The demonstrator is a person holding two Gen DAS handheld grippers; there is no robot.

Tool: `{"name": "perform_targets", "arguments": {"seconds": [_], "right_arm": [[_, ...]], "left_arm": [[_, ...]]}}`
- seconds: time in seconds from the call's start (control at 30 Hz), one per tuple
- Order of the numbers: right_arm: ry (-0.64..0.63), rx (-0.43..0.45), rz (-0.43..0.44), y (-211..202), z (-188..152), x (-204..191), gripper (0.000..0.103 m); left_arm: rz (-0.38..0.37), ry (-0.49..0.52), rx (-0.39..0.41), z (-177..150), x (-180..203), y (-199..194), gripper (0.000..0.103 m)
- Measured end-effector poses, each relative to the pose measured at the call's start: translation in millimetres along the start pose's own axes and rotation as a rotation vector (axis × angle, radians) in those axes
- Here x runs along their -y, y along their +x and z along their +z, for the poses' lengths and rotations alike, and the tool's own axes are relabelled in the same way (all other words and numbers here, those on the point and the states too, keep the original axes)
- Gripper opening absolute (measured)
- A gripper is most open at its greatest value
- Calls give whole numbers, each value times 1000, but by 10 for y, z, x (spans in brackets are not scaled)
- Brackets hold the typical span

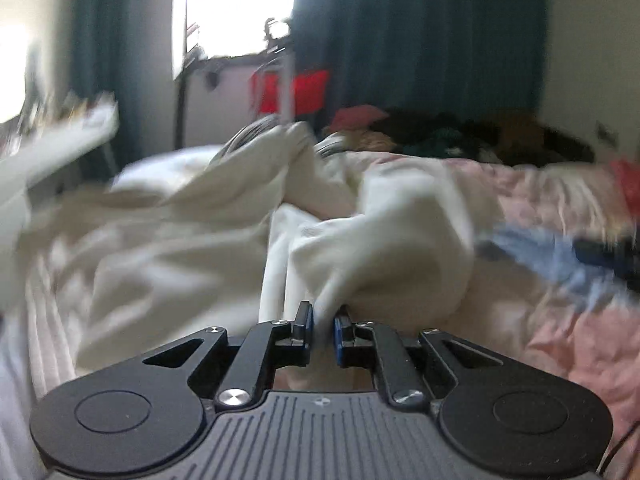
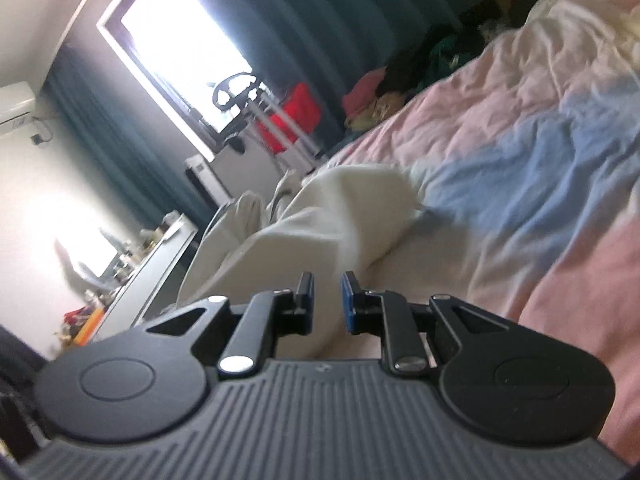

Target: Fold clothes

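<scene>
A cream-white garment [image 1: 208, 232] lies crumpled on the bed, blurred by motion. My left gripper [image 1: 323, 312] is shut on a fold of this garment, which bunches up just ahead of the jaws. In the right wrist view the same garment [image 2: 320, 216] stretches away from my right gripper [image 2: 327, 284]. The right gripper's jaws stand narrowly apart with cream cloth lying between and under them; whether they pinch it does not show. The right view is tilted sideways.
The bed has a pink and blue quilt [image 1: 560, 208] [image 2: 520, 152]. A pile of dark and red clothes [image 1: 460, 132] lies at the far end. A red chair [image 1: 296, 88], teal curtains [image 1: 420, 40] and a bright window [image 2: 180, 48] stand behind. A cluttered white desk [image 2: 152, 264] is at the left.
</scene>
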State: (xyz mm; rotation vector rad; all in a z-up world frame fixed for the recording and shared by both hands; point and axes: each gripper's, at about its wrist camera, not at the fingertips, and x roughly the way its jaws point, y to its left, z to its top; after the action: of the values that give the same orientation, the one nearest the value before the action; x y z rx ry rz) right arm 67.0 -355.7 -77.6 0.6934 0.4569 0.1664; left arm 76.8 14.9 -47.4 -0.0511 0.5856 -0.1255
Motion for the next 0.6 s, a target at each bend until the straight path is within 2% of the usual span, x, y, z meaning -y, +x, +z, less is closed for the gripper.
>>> {"name": "perform_targets", "arguments": {"seconds": [0.2,0.3,0.33,0.37,0.4,0.47,0.6], "right_arm": [[9,-51,-19,155,-125,-34,20],[70,-53,-23,213,-157,37,22],[92,-51,-23,231,-163,60,27],[96,-44,-26,246,-160,57,42],[101,-36,-29,261,-157,54,63],[95,-21,-39,287,-152,45,80],[94,-41,-24,400,-144,75,80]], "left_arm": [[-45,-112,2,-110,-112,-10,12],[-56,-145,-20,-136,-201,46,13],[-59,-161,-24,-172,-201,36,13],[-62,-176,-30,-216,-186,37,14],[-64,-187,-36,-232,-185,38,14],[-60,-189,-40,-245,-157,21,14],[-37,-167,-43,-266,-88,7,15]]}}
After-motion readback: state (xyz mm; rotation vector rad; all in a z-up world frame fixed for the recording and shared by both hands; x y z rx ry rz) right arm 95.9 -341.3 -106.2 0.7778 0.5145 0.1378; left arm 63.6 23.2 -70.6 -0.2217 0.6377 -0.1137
